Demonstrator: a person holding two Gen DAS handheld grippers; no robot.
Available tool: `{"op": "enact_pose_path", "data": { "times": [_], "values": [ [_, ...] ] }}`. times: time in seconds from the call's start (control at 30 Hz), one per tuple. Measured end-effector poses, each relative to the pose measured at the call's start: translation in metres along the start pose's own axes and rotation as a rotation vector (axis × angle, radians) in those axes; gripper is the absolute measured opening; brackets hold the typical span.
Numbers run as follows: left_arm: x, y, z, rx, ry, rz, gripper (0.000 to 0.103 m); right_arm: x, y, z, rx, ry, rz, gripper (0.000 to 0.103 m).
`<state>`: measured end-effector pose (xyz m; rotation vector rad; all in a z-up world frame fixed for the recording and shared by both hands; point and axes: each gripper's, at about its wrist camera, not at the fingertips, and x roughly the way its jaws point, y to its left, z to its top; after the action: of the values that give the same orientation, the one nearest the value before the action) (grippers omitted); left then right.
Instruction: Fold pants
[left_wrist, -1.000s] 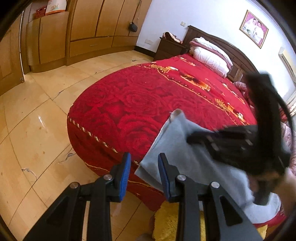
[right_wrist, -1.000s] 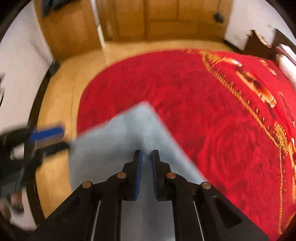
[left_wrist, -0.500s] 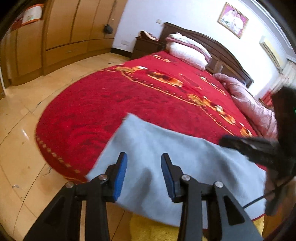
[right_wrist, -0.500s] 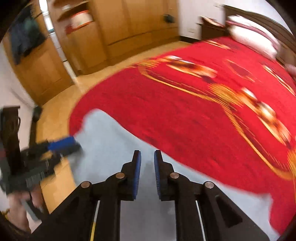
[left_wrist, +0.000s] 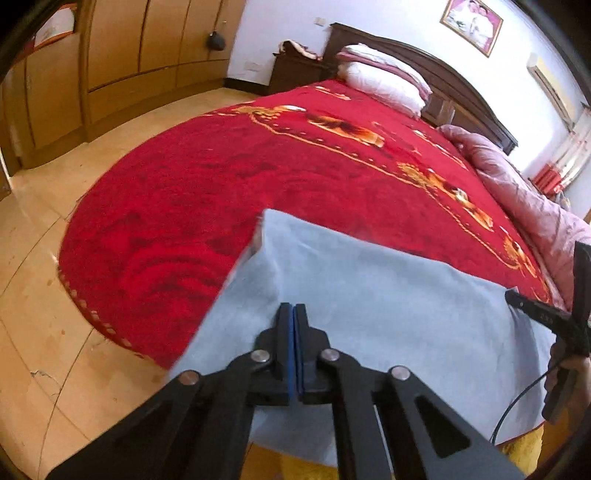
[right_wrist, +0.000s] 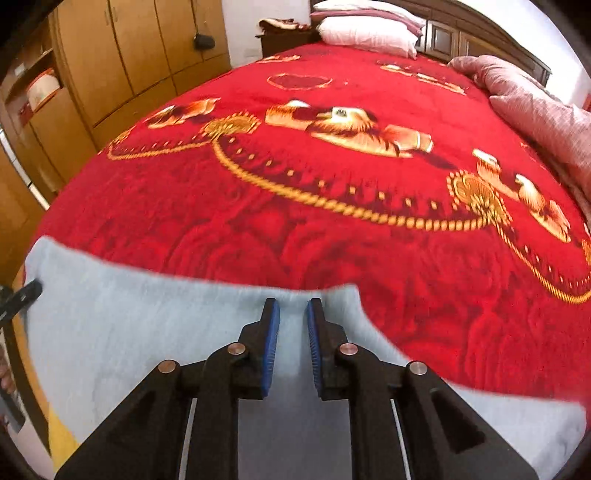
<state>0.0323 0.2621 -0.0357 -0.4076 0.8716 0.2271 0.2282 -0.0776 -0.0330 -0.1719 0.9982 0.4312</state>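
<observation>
The pale grey-blue pants (left_wrist: 388, 295) lie spread along the near edge of the red bed, seen also in the right wrist view (right_wrist: 140, 325). My left gripper (left_wrist: 294, 312) is shut, its blue pads pressed together at the near edge of the cloth; whether fabric is pinched between them I cannot tell. My right gripper (right_wrist: 293, 314) is partly open, its jaws a narrow gap apart above the pants' far edge, gripping nothing. The right gripper shows at the right edge of the left wrist view (left_wrist: 543, 317). The left gripper's tip shows at the left of the right wrist view (right_wrist: 26, 291).
A red blanket with gold pattern (right_wrist: 332, 177) covers the bed. A pink quilt (left_wrist: 524, 192) lies along its right side, white pillows (left_wrist: 380, 77) at the headboard. Wooden wardrobes (left_wrist: 122, 62) stand at the left across a tiled floor (left_wrist: 44, 295). Yellow fabric (left_wrist: 288, 465) hangs below the bed edge.
My left gripper has closed from wide open to shut at the pants' near edge. My right gripper has opened a little. The pants have been spread flatter and wider across the bed edge.
</observation>
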Motion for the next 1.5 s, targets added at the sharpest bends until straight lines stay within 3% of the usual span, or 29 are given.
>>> {"op": "enact_pose_path", "data": {
  "times": [0.13,0.2,0.3,0.37,0.43,0.47,0.5,0.7,0.83,0.97,1.03,1.07,1.13,1.23,1.3,1.37,1.5],
  "values": [
    [-0.009,0.000,-0.005,0.014,0.001,0.035,0.003,0.014,0.001,0.016,0.028,0.006,-0.035,0.017],
    [-0.016,-0.001,-0.009,0.041,-0.001,0.087,0.003,0.010,-0.002,0.020,0.073,0.017,-0.022,0.017],
    [-0.023,0.008,-0.013,0.039,0.010,0.121,0.003,-0.018,-0.004,0.015,0.078,-0.037,0.015,0.020],
    [-0.027,0.015,-0.013,0.011,0.018,0.110,0.006,-0.041,-0.007,0.009,0.062,-0.073,0.011,0.029],
    [-0.034,0.022,-0.012,-0.026,0.009,0.101,0.018,-0.062,-0.010,-0.002,0.057,-0.087,0.022,0.043],
    [-0.037,0.025,-0.012,-0.042,-0.003,0.091,0.035,-0.074,-0.012,-0.010,0.061,-0.087,0.029,0.045],
    [-0.040,0.025,-0.012,-0.049,-0.016,0.077,0.045,-0.083,-0.015,-0.019,0.069,-0.079,0.033,0.048],
    [-0.036,0.014,-0.003,0.011,-0.004,0.007,0.047,-0.114,-0.033,-0.077,0.112,-0.029,0.008,0.050],
    [-0.016,0.009,-0.002,0.078,0.041,0.065,0.048,-0.118,-0.043,-0.112,0.126,-0.005,-0.041,0.050],
    [-0.011,0.006,-0.007,0.107,0.016,0.090,0.051,-0.093,-0.054,-0.137,0.146,0.063,-0.065,0.050],
    [-0.008,0.000,-0.009,0.135,0.004,0.119,0.053,-0.090,-0.057,-0.143,0.158,0.011,-0.048,0.056],
    [-0.006,-0.002,-0.010,0.145,-0.002,0.129,0.054,-0.090,-0.056,-0.144,0.159,-0.005,-0.035,0.064],
    [-0.002,-0.007,-0.010,0.164,-0.019,0.152,0.054,-0.088,-0.054,-0.144,0.163,-0.017,-0.012,0.074],
    [0.000,-0.013,-0.012,0.174,-0.034,0.186,0.050,-0.086,-0.047,-0.146,0.136,-0.030,-0.036,0.078],
    [-0.001,-0.015,-0.013,0.171,-0.036,0.174,0.029,-0.086,-0.045,-0.146,0.121,-0.033,-0.052,0.078],
    [-0.002,-0.018,-0.013,0.168,-0.026,0.147,0.015,-0.086,-0.044,-0.146,0.122,-0.033,-0.054,0.078],
    [-0.007,-0.018,-0.009,0.161,-0.015,0.133,0.010,-0.090,-0.048,-0.143,0.154,-0.031,-0.035,0.077]
  ]
}}
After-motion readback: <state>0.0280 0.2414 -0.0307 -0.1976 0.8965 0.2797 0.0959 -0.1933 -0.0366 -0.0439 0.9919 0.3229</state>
